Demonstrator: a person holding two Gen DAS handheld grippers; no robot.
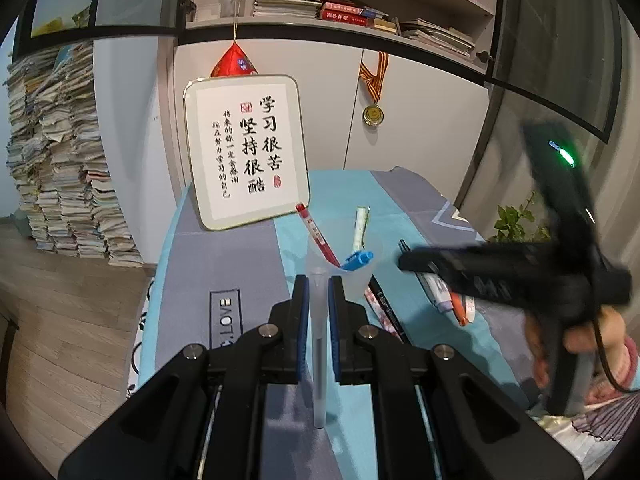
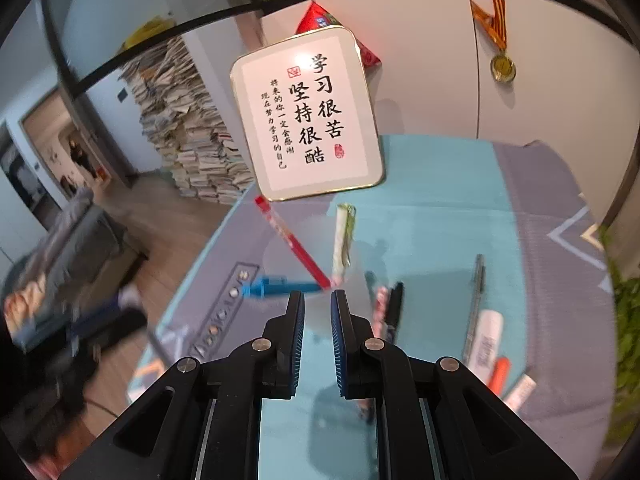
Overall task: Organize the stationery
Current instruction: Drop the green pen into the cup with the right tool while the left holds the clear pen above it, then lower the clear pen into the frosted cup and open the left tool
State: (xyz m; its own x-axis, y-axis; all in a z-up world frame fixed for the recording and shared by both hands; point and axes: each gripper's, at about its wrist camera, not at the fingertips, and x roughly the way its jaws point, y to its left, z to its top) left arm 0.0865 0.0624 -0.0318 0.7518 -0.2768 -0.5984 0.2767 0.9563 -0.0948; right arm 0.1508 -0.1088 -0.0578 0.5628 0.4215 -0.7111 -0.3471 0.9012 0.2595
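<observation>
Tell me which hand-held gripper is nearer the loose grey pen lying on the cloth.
Right. The right hand-held gripper hangs empty, with the grey pen a short way off beside it. The left hand-held gripper, clamped on a translucent pen, sits farther off by the cup.

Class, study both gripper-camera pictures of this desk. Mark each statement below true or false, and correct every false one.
1. The left gripper is shut on a clear pen. True.
2. The clear cup holds only one pen. False: a red pen, a blue pen and a white-and-green pen all stand in it.
3. The right gripper is carrying a marker. False: nothing sits between its nearly closed fingers.
4. A framed calligraphy sign stands behind the cup. True.
5. Every pen is already in the cup. False: a grey pen and an orange marker, among others, lie on the tablecloth.
</observation>
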